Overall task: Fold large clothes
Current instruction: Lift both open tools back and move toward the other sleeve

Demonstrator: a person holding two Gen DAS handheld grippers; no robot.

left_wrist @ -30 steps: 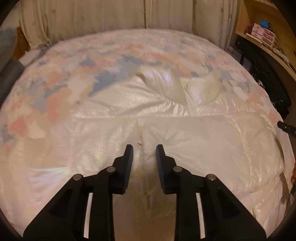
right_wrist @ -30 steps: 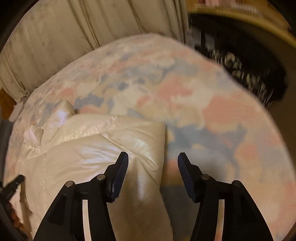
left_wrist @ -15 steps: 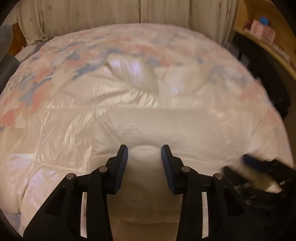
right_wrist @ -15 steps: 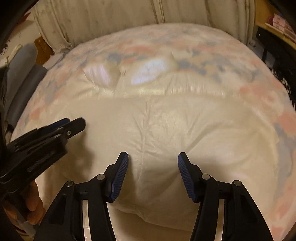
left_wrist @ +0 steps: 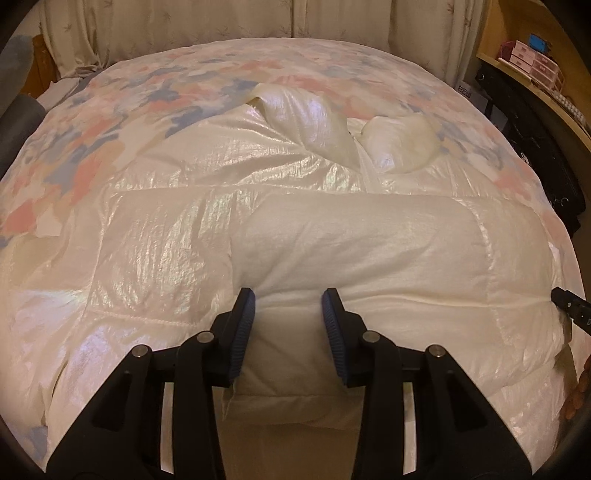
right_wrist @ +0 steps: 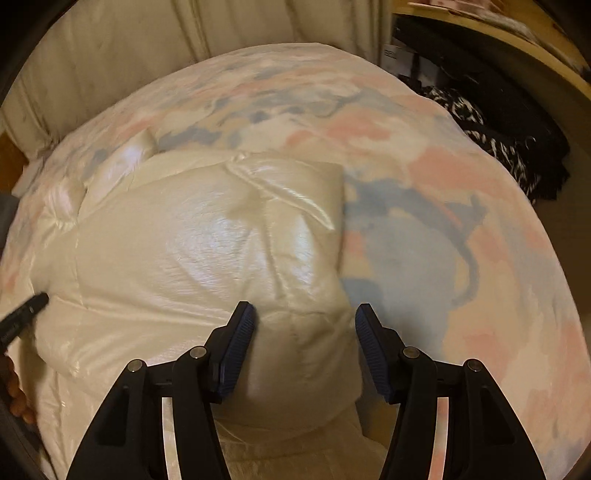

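A large shiny cream puffer jacket [left_wrist: 303, 229] lies spread on a bed with a pastel floral cover [left_wrist: 110, 110]. Its collar flaps stick up at the far side. A sleeve or panel lies folded across its middle. My left gripper [left_wrist: 288, 314] is open, its fingers straddling the near edge of that folded panel. The right gripper's tip [left_wrist: 569, 306] shows at the right edge. In the right wrist view the jacket [right_wrist: 207, 258] fills the left and my right gripper [right_wrist: 304, 325] is open over its right end. The left gripper's tip [right_wrist: 26, 314] shows at the left.
Cream curtains [left_wrist: 240, 22] hang behind the bed. A wooden shelf with pink boxes [left_wrist: 532, 62] and dark bags [left_wrist: 535, 147] stand at the right. A dark patterned garment [right_wrist: 495, 147] lies beside the bed's right edge.
Both grippers have shifted over the jacket. The right one swung from its middle to its right end, and the left gripper's jaws have opened a little wider.
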